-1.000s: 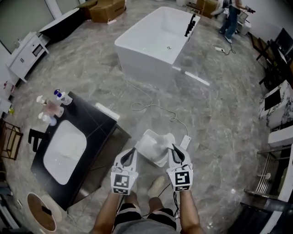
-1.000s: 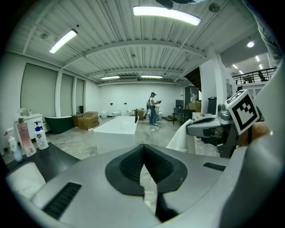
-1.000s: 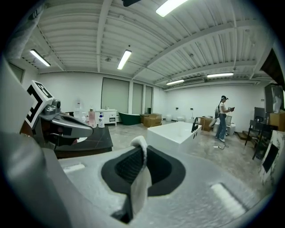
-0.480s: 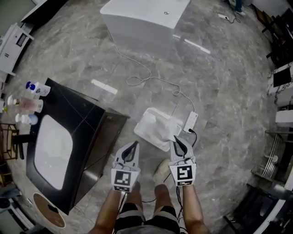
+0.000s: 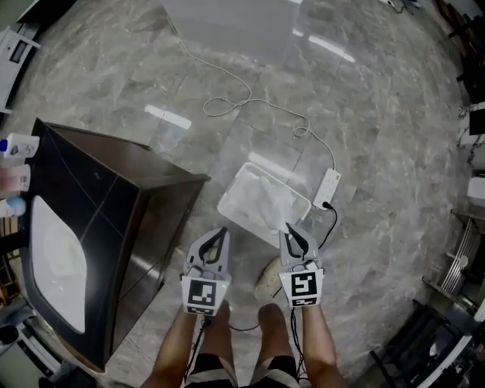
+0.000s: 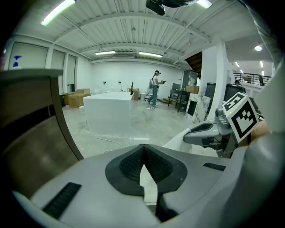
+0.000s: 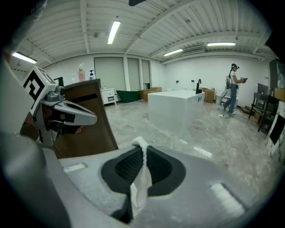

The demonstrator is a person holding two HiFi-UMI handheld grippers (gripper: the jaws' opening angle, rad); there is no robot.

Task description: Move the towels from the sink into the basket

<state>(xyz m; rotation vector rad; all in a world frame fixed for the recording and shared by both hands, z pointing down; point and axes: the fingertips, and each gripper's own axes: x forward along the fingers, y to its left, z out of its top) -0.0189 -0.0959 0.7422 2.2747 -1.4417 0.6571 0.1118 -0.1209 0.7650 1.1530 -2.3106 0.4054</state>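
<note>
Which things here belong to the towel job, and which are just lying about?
Job:
- towel, pinched in the right gripper
- basket
- sink
- left gripper, shut

Lying about:
- power strip
- cable
- bottles
- bathtub

The left forearm (image 5: 176,345) and right forearm (image 5: 314,341) reach forward and down, bare, side by side and near parallel. The left claw (image 5: 221,232) and right claw (image 5: 289,229) point ahead at about the same height, marker cubes facing up. The right claw's jaws are pressed on a fold of white towel (image 7: 141,176). The left claw's jaws meet at their tips; a pale sliver lower between them may be cloth or only background.
</note>
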